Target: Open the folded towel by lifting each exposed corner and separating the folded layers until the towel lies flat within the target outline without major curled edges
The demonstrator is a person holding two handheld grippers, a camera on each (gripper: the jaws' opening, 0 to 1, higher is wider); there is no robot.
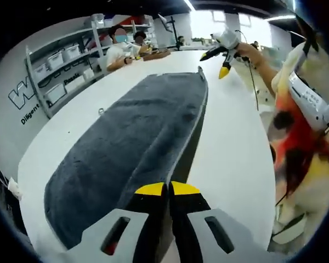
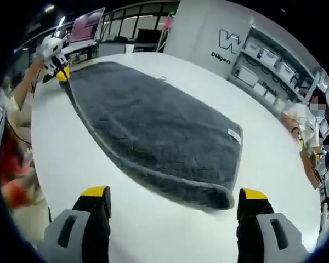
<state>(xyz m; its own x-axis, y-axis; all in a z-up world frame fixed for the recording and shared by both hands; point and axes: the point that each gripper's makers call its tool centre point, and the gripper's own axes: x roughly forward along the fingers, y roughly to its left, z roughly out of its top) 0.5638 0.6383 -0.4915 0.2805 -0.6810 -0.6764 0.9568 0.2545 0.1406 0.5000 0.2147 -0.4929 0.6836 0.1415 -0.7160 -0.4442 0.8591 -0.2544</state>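
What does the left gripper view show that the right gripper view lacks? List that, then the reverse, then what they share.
Left gripper view: the left gripper shut on the near edge of the grey towel, and the right gripper held in a hand above the table near the far corner.
Right gripper view: the right gripper's jaws wide open, a white label on the towel, a monitor.
Both: the towel on the white table, and shelves of bins.
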